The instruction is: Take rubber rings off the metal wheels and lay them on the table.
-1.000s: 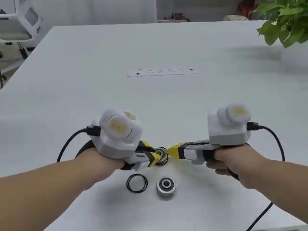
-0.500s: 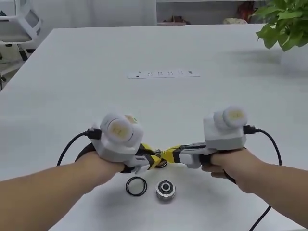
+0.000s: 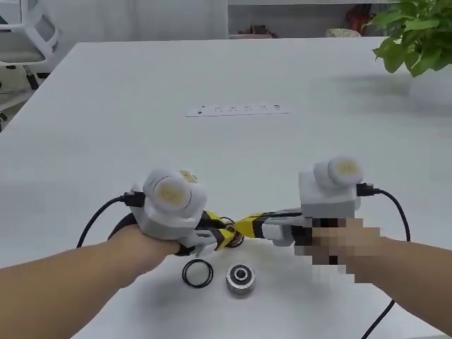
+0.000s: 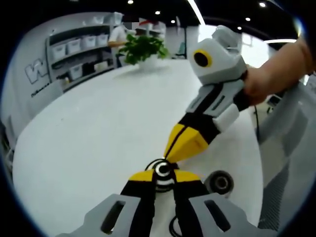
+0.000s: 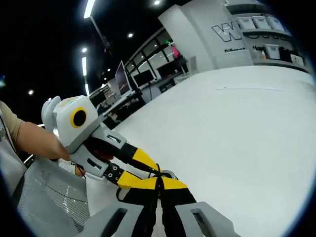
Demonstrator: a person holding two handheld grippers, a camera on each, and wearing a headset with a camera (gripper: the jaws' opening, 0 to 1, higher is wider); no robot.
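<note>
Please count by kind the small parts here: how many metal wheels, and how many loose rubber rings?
Metal wheels: 2 (one lying, one held)
Loose rubber rings: 1
Total: 3

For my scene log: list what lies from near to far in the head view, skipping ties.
loose wheel → held wheel → power strip → plant
</note>
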